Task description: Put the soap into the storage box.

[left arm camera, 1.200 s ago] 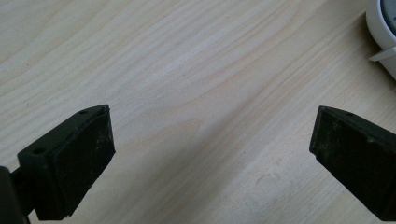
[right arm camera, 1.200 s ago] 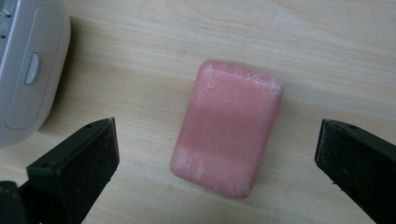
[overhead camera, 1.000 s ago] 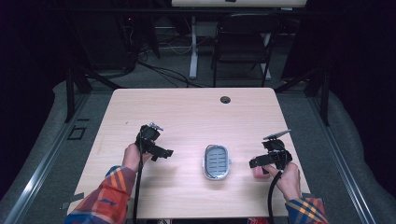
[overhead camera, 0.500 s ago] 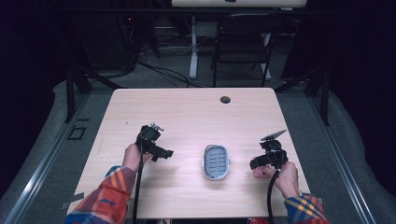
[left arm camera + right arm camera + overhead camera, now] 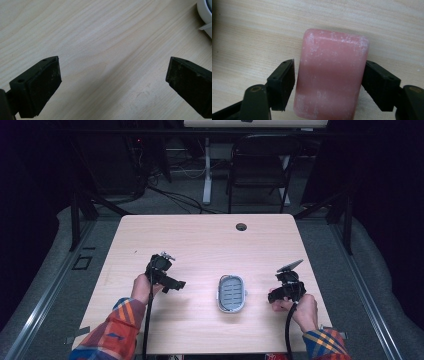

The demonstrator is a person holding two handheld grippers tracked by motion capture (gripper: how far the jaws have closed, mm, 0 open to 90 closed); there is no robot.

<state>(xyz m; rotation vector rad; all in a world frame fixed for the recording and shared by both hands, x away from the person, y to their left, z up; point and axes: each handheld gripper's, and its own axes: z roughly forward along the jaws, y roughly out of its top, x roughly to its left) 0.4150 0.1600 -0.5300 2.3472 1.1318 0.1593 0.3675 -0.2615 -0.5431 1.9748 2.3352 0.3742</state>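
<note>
Nearest the viewer, two forearms in orange-and-blue plaid sleeves (image 5: 116, 327) enter from the near edge of the pale wooden surface (image 5: 200, 240). The right hand-held gripper (image 5: 280, 291) sits at the near right, and in the right gripper view its two black jaws are clamped on the long sides of a pink rectangular bar of soap with a chalky white bloom (image 5: 331, 75). Whether the bar rests on the wood or is lifted just clear of it cannot be told. Compared with a second ago, this gripper has drawn slightly nearer and towards the centre, which suggests the grasp is now made and the carry is beginning.

Just left of it, near the middle of the surface, lies the white oval soap dish with a grey slotted insert (image 5: 232, 293), empty and well placed to receive the bar. The short move leftwards and a release over the insert appear to be what remains.

Farther left, the left hand-held gripper (image 5: 172, 282) is unchanged in position; in the left gripper view its jaws stand wide apart over bare wood, holding nothing, with the dish rim at that view's upper right corner.

At the far edge is a small dark round grommet hole (image 5: 241, 226); beyond the surface stands a dark folding chair (image 5: 260, 167).
</note>
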